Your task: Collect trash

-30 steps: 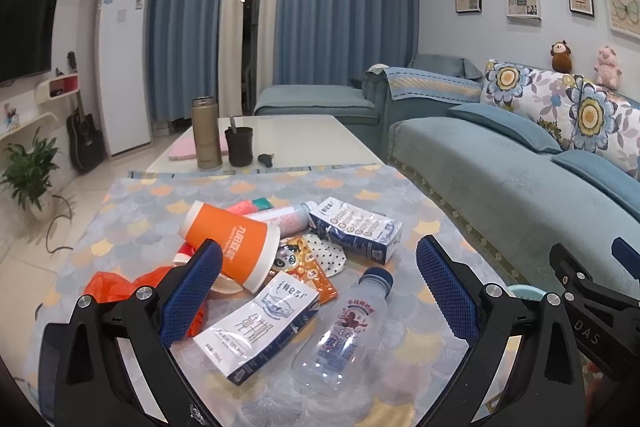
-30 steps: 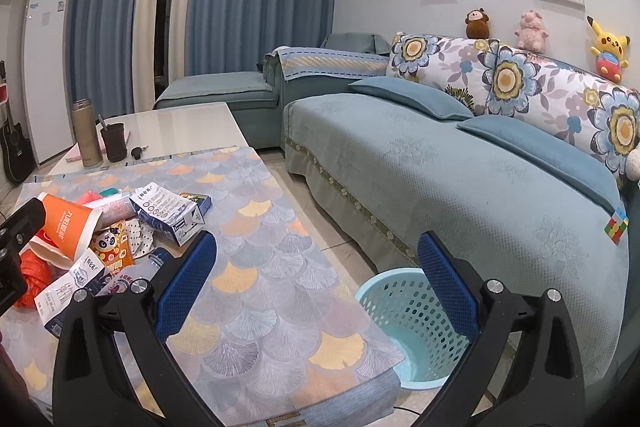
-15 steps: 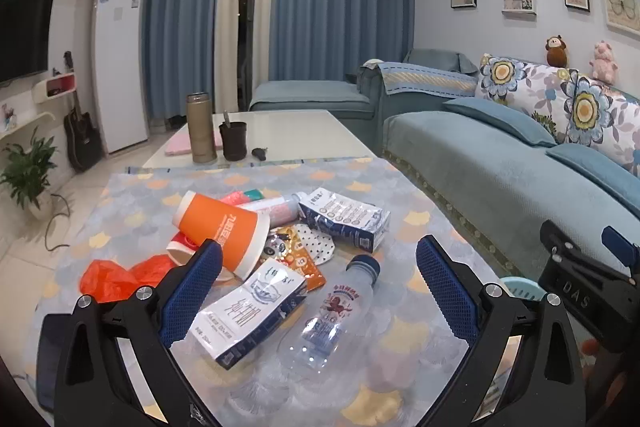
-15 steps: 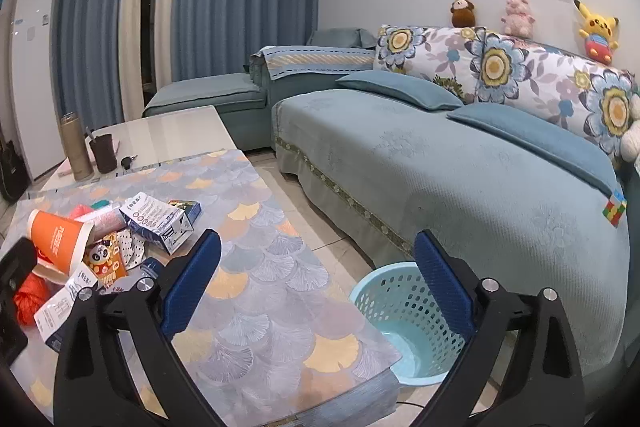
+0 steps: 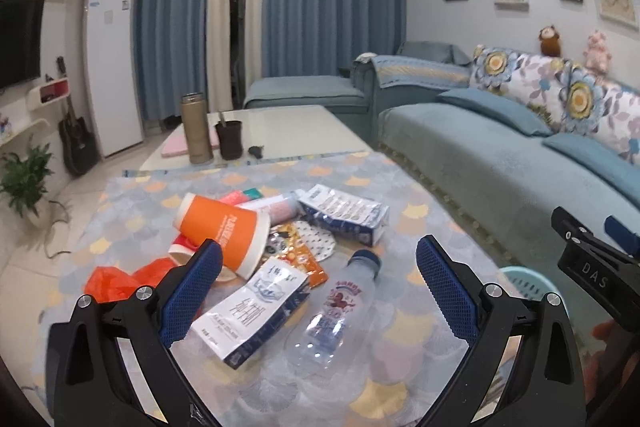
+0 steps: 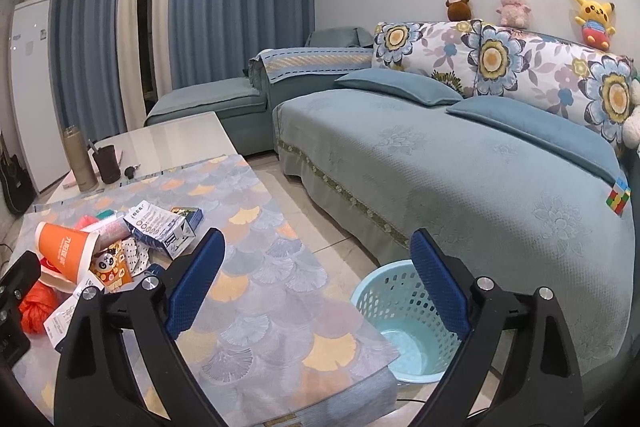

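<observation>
A pile of trash lies on the patterned tablecloth (image 5: 400, 339): an orange paper cup (image 5: 222, 229) on its side, a clear plastic bottle (image 5: 332, 311) with a blue cap, a white and blue wrapper (image 5: 252, 313), a blue and white carton (image 5: 344, 213) and an orange plastic bag (image 5: 116, 279). My left gripper (image 5: 316, 291) is open and empty, held above the bottle and wrapper. My right gripper (image 6: 316, 291) is open and empty, over the table's right edge. A light blue basket (image 6: 404, 323) stands on the floor by the table, empty.
A blue sofa (image 6: 460, 171) runs along the right. A white table (image 5: 280, 131) behind holds a brown flask (image 5: 196, 129), a dark cup (image 5: 229, 139) and keys. The right gripper's body (image 5: 592, 267) shows at the left view's right edge.
Both grippers have risen and pulled back a little, so the trash and the basket look smaller and farther. Both stay open. No trash has moved.
</observation>
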A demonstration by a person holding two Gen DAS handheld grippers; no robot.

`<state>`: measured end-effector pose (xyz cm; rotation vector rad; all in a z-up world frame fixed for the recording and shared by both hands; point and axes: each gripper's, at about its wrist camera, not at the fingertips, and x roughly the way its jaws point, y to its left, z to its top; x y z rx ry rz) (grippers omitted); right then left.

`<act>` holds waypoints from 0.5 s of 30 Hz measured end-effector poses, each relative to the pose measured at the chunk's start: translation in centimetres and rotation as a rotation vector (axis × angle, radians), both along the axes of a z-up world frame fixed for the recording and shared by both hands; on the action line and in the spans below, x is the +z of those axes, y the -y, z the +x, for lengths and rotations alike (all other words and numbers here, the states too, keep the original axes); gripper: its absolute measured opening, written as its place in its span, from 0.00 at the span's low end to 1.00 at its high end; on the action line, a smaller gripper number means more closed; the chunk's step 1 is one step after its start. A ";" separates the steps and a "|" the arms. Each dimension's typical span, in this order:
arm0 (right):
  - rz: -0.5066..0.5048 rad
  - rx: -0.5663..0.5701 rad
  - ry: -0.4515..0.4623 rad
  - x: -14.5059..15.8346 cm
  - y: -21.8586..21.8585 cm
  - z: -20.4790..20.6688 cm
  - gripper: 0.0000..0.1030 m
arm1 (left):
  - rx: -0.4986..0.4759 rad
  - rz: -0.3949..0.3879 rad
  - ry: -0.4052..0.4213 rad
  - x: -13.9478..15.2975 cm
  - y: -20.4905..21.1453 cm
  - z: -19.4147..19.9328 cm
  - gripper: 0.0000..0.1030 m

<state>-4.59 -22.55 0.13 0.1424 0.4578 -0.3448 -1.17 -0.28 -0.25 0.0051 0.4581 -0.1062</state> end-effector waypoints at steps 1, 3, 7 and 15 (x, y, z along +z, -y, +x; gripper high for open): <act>0.006 0.002 0.001 0.1 0.2 -0.1 0.87 | -0.011 -0.001 -0.004 -0.1 -0.1 0.1 0.92; 0.018 0.028 -0.002 0.2 0.5 0.0 0.87 | -0.045 -0.024 -0.019 -0.2 -0.4 0.4 0.92; 0.014 0.066 -0.014 0.2 0.7 0.6 0.87 | -0.113 -0.053 -0.052 -1.0 -0.8 0.8 0.92; -0.020 0.306 -0.021 0.8 -1.7 5.6 0.80 | -0.227 0.016 -0.225 -3.5 0.4 4.1 0.92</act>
